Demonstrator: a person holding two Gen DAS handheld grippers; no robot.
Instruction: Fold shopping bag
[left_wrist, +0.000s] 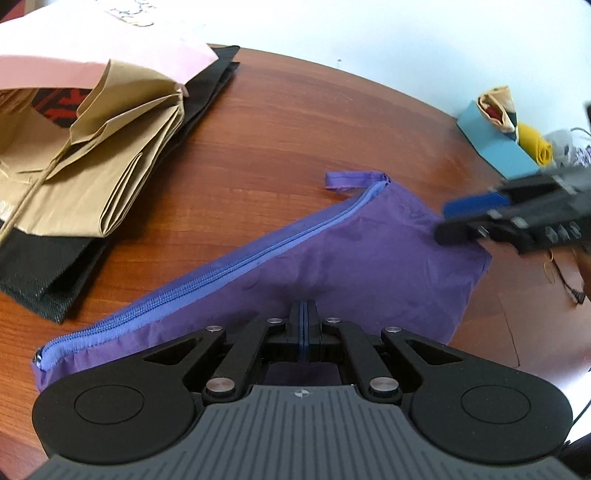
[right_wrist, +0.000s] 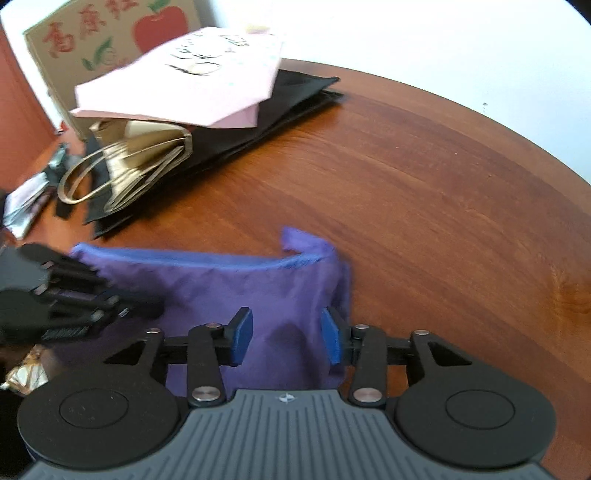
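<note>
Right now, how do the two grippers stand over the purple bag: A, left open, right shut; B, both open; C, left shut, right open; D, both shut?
C: the left gripper has its fingers pressed together with no gap, over the purple zippered bag, while the right gripper shows its blue pads spread well apart with purple fabric visible between them.

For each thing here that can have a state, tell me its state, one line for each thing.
Purple bag: lying flat on the table, zipper closed.
Left gripper: shut, over the bag's near edge; a grip cannot be confirmed.
Right gripper: open, above the bag.
Brown paper bag: folded, in the pile.
Pink bag: flat, on top of the pile.
Black bag: flat, under the pile.
</note>
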